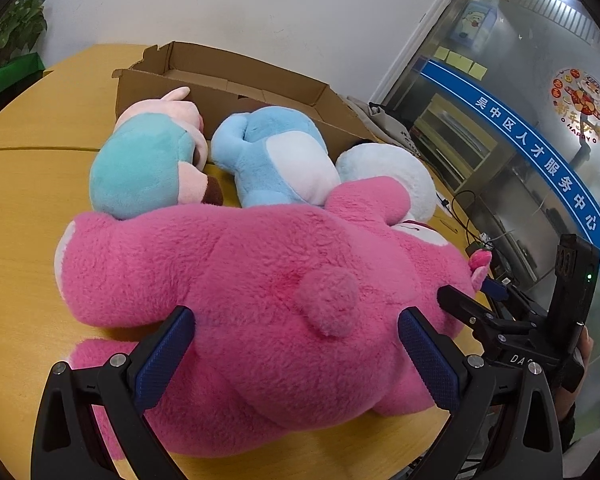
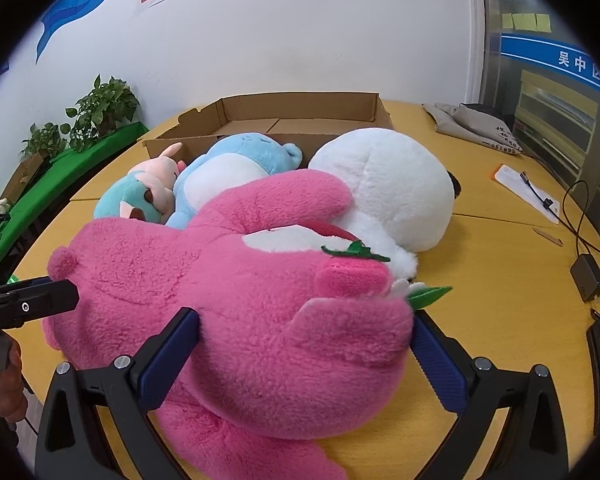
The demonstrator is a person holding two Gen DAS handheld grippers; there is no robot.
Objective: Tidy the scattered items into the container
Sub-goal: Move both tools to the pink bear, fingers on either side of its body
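Left wrist, gripper wide, straddling pink plush

Pink bear fills the span between the left gripper fingers; whether the pads bite the plush or only flank it is hidden by fur. Same doubt at the right gripper. Bear's lower body cut off by the bottom edge. White plush face turned away, beyond the bear. Cardboard box floor partly hidden behind the toys.

Black jaws, blue ribbed pads
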